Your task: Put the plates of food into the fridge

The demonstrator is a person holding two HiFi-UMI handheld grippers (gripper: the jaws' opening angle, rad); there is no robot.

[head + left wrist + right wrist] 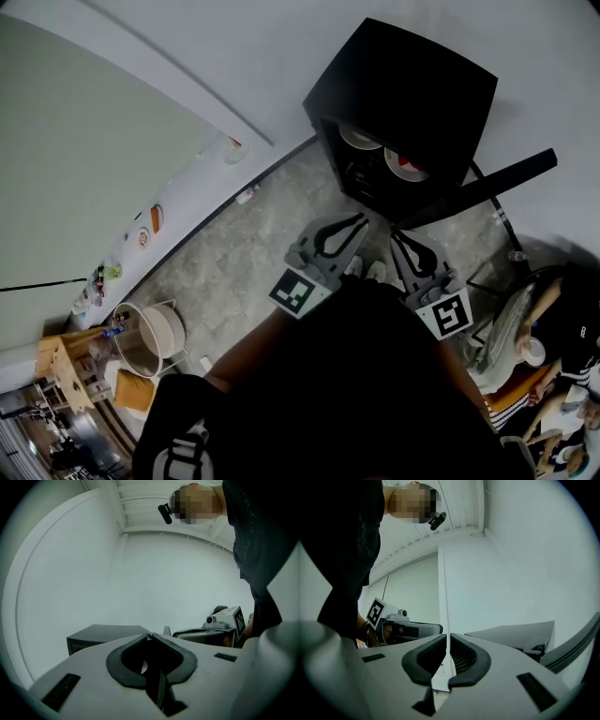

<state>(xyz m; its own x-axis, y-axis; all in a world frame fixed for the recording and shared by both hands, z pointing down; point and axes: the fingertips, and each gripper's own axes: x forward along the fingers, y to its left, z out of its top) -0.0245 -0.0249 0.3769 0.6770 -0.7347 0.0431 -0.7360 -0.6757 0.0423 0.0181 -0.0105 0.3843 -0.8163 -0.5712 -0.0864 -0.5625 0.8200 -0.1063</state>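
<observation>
The black fridge (pixel 403 84) stands on the floor ahead with its door (pixel 487 183) swung open to the right. Inside sit a white plate (pixel 361 139) and a plate with red food (pixel 406 164). My left gripper (pixel 354 223) and right gripper (pixel 396 238) hover side by side just short of the fridge, both pointing at it. Each is shut with nothing between its jaws. In the left gripper view the left gripper (pixel 149 635) points past the fridge (pixel 101 634). In the right gripper view the right gripper (pixel 448 635) shows only a thin slit.
A round pale basket (pixel 150 337) and a wooden stand (pixel 61 370) sit at the lower left on the stone floor. Small items line the wall's base at the left. People (pixel 562 328) sit at a table at the right edge.
</observation>
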